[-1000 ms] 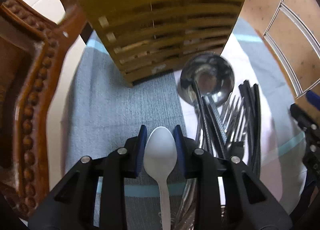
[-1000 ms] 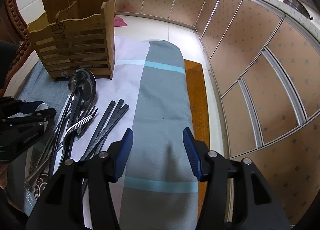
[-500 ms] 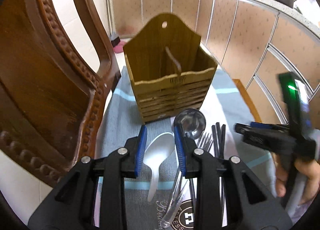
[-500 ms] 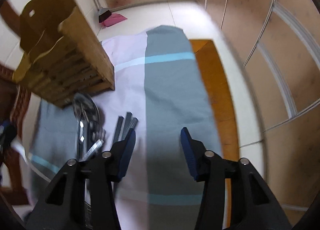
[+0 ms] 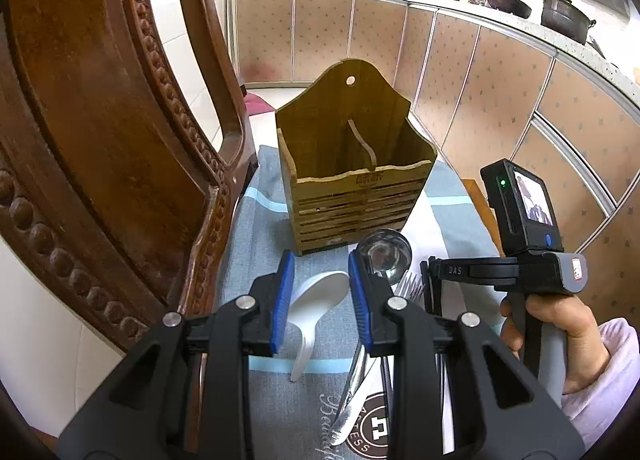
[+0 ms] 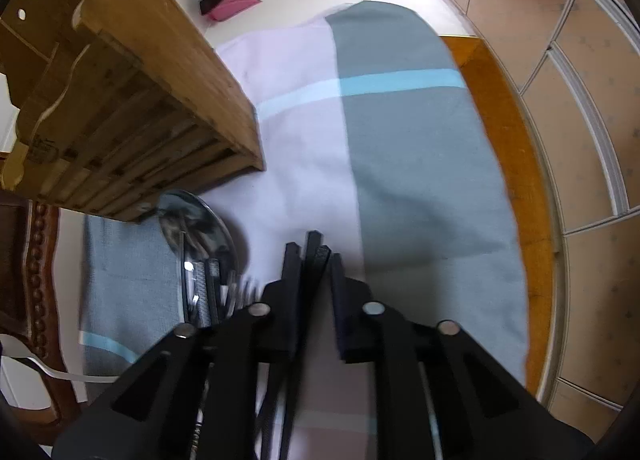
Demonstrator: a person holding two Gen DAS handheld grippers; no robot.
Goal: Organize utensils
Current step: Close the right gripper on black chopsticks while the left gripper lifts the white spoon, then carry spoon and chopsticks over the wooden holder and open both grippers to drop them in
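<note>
A carved wooden chair (image 5: 120, 148) stands at the far left, close beside the cloth-covered tabletop (image 5: 256, 244). On the cloth the bamboo utensil holder (image 5: 352, 188) stands upright, with both compartments empty. The left gripper (image 5: 320, 296) holds the white spoon (image 5: 316, 300) above the cloth, its jaws narrow on it, in front of the holder. To the right lie a steel ladle (image 5: 384, 256), forks (image 5: 412, 284) and black chopsticks (image 6: 316, 256). The right gripper (image 6: 316, 280) is closing its jaws on the chopsticks. Only the left view shows the person's hand (image 5: 560, 340); only the right view shows the pink dustpan (image 6: 232, 4).
</note>
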